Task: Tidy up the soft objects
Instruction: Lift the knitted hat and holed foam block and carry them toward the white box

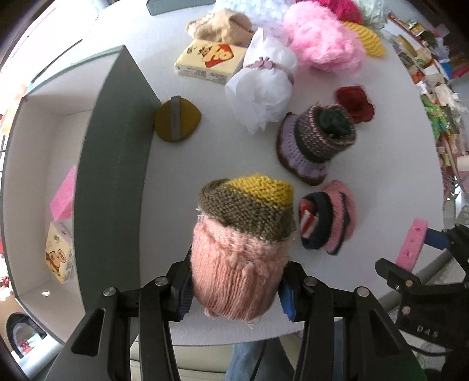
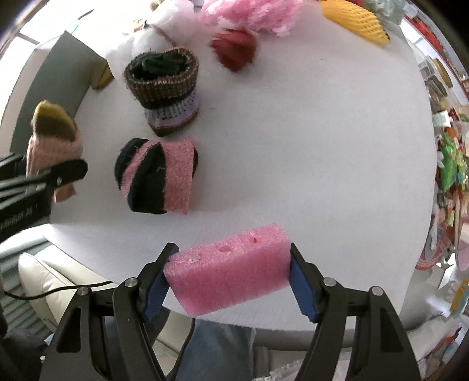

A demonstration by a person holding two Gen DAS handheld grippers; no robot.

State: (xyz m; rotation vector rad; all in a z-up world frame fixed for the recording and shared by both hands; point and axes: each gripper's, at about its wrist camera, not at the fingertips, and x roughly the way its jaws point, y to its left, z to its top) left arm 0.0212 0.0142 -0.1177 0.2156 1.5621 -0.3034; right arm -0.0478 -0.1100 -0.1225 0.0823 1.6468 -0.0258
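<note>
My left gripper (image 1: 234, 287) is shut on a knit hat (image 1: 243, 234), pink with an olive and yellow top, held above the white table (image 1: 211, 152) beside the grey box (image 1: 114, 164). The hat also shows in the right wrist view (image 2: 52, 140). My right gripper (image 2: 231, 275) is shut on a pink foam block (image 2: 231, 272) near the table's front edge; the block shows at the right of the left wrist view (image 1: 410, 246). A pink and black knit piece (image 2: 158, 175) and a purple-brown knit hat (image 2: 167, 88) lie on the table.
The grey box holds a pink sponge (image 1: 63, 193) and a tissue pack (image 1: 58, 252). On the table lie a mustard pouch (image 1: 176, 120), a white tulle bundle (image 1: 263, 85), a yellow tissue pack (image 1: 209, 60), pink fluff (image 1: 322, 44), a red flower (image 1: 354, 102) and yellow foam netting (image 2: 357, 20).
</note>
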